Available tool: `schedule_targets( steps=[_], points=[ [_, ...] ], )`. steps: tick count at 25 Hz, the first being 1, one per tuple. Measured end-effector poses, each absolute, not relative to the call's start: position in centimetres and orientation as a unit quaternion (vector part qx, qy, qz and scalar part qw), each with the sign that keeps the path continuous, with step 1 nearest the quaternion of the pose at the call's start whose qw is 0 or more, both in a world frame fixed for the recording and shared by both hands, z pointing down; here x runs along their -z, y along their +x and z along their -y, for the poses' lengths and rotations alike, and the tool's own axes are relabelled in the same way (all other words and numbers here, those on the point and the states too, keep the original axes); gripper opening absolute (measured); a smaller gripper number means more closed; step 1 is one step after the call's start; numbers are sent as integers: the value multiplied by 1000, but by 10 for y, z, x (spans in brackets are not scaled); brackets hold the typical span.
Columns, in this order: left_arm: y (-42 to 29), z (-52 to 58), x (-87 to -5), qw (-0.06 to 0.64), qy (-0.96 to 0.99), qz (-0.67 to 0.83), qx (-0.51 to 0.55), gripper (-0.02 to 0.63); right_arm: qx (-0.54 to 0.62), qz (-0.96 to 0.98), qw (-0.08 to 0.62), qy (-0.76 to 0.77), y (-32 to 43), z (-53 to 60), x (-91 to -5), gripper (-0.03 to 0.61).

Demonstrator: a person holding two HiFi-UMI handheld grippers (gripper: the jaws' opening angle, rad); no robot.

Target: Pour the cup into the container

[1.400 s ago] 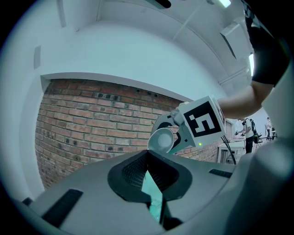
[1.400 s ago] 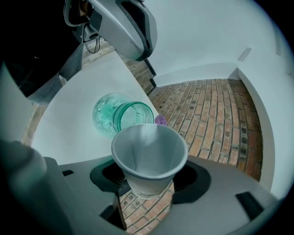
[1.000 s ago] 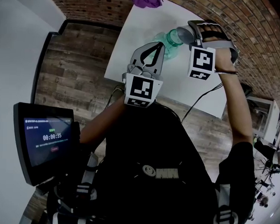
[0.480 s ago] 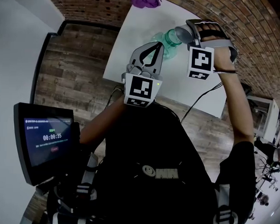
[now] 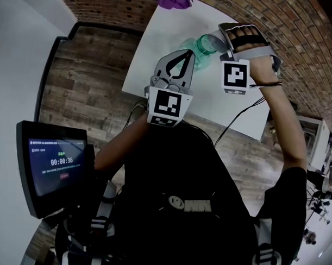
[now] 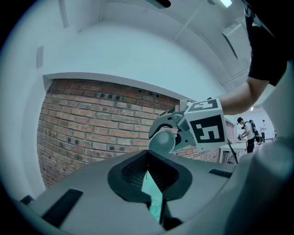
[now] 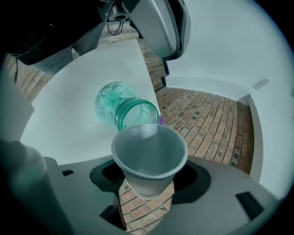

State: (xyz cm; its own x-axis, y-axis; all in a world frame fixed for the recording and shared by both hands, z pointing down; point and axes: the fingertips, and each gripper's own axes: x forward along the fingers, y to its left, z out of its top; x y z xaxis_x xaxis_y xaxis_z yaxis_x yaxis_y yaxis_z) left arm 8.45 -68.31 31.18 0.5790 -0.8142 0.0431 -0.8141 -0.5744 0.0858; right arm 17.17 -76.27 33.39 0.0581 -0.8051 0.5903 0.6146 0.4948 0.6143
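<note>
My right gripper (image 5: 220, 39) is shut on a grey paper cup (image 5: 214, 40), tipped on its side with the lip over a green glass jar (image 5: 197, 46). In the right gripper view the cup (image 7: 149, 158) opens toward the camera. Its inside looks bare, and its far rim meets the jar's (image 7: 120, 108) mouth. The jar stands on the white table (image 5: 157, 58). My left gripper (image 5: 186, 54) hangs level beside the jar, jaws shut with nothing gripped. A sliver of green glass shows through the slit between them in the left gripper view, where the cup (image 6: 161, 141) is also seen.
A purple object (image 5: 173, 0) lies at the table's far edge. A black cable (image 5: 237, 118) crosses the near right of the table. A screen (image 5: 53, 163) hangs at my left. Brick wall and wooden floor surround the table.
The right gripper has rolled, so its marker cube has turned and the cup is tipped further toward the jar. The left gripper and the jar have stayed put.
</note>
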Motion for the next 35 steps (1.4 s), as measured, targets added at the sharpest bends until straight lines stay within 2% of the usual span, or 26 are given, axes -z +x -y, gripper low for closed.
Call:
schedule_targets(
  steps=[7,12,14,17,21,24,28,35],
  points=[
    [82,684,-312,49,886,462,-1,2,533,440,719,70,165,763,-332,273],
    [83,684,-312,50,886,462,-1,2,542,483,681,94,146,762,-332,273],
    [85,685,-311,50,886,461,-2,2,544,471,689,88,150,764,-331,274],
    [87,685,-311,51,886,461,-4,2,538,498,673,100,144,764,-331,273],
    [102,681,-311,47,884,464,-4,2,530,476,695,96,170,762,-328,273],
    [105,680,-312,44,884,466,-4,2,529,508,670,115,164,759,-330,273],
    [104,679,-313,48,884,465,-2,2,510,491,696,121,176,760,-326,273],
    [105,674,-316,47,887,459,-4,2,475,528,688,149,174,760,-329,274]
  ],
)
